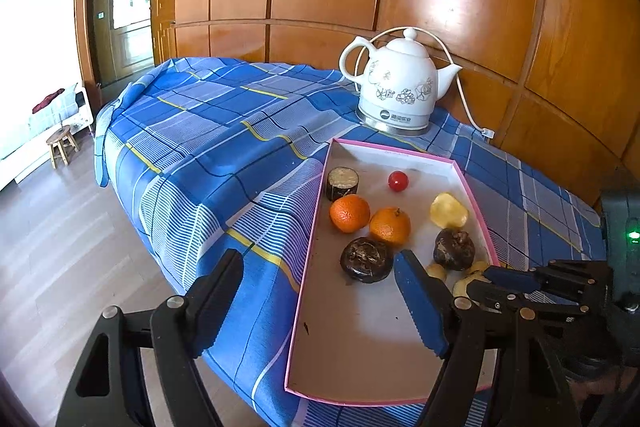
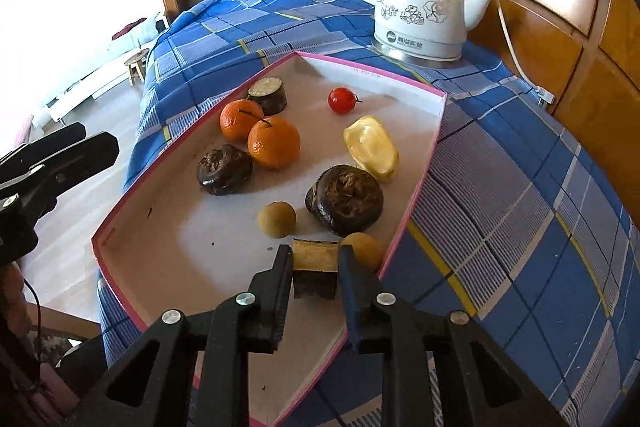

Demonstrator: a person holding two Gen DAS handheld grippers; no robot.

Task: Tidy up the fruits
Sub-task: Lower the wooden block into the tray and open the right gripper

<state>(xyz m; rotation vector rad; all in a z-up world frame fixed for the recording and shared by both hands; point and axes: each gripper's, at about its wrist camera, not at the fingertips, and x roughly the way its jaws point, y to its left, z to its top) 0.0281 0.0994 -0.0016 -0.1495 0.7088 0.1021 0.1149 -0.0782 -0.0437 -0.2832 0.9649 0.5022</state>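
Observation:
A pink-rimmed white tray (image 2: 416, 163) lies on the blue plaid cloth. In it are two oranges (image 2: 273, 143), a cherry tomato (image 2: 341, 100), a yellow fruit piece (image 2: 371, 148), two dark water chestnuts (image 2: 345, 199), two small tan round fruits (image 2: 277, 219) and a dark cut sugarcane piece (image 2: 268, 95). My right gripper (image 2: 315, 269) is shut on another sugarcane piece (image 2: 315, 269) at the tray's near end. My left gripper (image 1: 320, 303) is open and empty over the tray's left rim (image 1: 310, 251); it also shows in the right wrist view (image 2: 60, 155).
A white floral electric kettle (image 1: 400, 87) with its cord stands on the cloth behind the tray, against wood-panelled wall. The table's left edge drops to a wooden floor with a small stool (image 1: 62, 143).

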